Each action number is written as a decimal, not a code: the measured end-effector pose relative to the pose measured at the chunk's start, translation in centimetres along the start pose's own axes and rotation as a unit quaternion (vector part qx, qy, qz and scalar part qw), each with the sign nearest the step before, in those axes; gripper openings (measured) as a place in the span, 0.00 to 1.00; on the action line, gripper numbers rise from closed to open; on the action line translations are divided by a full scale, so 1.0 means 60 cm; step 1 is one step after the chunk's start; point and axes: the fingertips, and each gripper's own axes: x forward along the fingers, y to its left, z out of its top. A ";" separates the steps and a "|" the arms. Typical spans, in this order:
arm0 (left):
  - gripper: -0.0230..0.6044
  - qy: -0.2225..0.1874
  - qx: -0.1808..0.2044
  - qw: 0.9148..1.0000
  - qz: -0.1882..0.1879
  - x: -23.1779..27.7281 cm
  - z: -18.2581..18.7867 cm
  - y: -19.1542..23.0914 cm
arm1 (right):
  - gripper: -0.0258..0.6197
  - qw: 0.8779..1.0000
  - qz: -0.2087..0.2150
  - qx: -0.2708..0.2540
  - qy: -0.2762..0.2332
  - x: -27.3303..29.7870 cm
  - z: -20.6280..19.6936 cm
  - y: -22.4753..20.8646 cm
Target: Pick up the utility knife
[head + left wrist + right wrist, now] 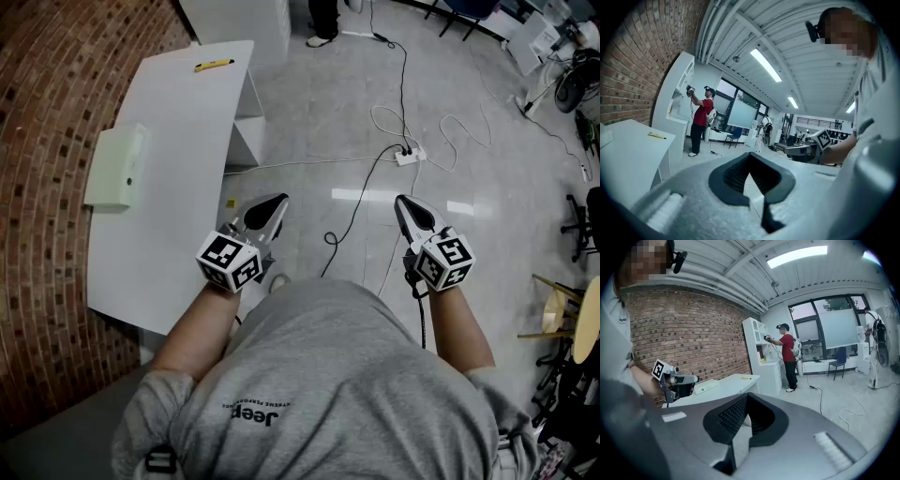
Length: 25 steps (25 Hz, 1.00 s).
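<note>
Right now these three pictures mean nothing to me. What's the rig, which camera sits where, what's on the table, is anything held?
There is no robot here. A person wears a camera on the head and holds a pair of handheld tongs in each hand. The head view looks steeply down and shows the left tongs and right tongs, each with a marker cube, held out over the floor beside a white table. The other two pictures come from cameras riding on each pair of tongs, looking along its jaws. On the table lie a yellow utility knife at the far end and a pale green box on the brick wall side. Both tongs are closed with nothing between them, so the knife is untouched.
</note>
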 end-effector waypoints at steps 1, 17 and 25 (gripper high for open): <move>0.03 -0.001 -0.001 1.000 0.000 -0.001 0.001 0.001 | 0.05 1.000 0.000 -0.001 0.001 0.000 0.000 0.000; 0.03 0.000 0.009 1.000 0.000 0.031 0.014 -0.024 | 0.05 1.000 -0.008 -0.007 -0.012 -0.019 0.018 -0.031; 0.03 -0.015 0.019 1.000 0.010 0.084 0.030 -0.097 | 0.05 1.000 0.000 -0.015 -0.020 -0.076 0.035 -0.093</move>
